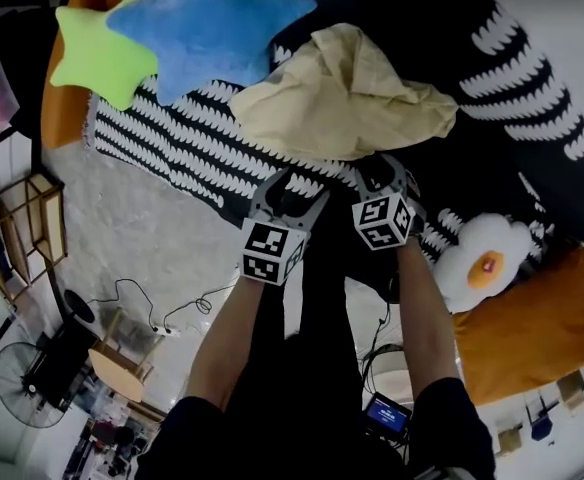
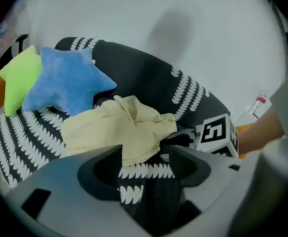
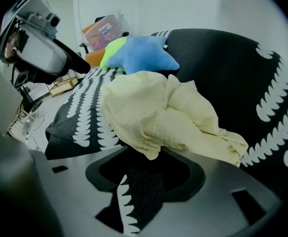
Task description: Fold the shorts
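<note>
The pale yellow shorts lie crumpled in a heap on a black cover with white leaf-like print. Both grippers hover at the heap's near edge. My left gripper stands open; in the left gripper view its jaws frame bare cover, with the shorts just beyond them. The right gripper is open too. In the right gripper view a fold of the shorts droops to the far end of its jaw gap, and the pads do not press on it.
A blue star cushion and a green one lie behind the shorts at the left. A fried-egg plush and an orange pillow sit at the right. On the floor stand a fan, cables and a wooden frame.
</note>
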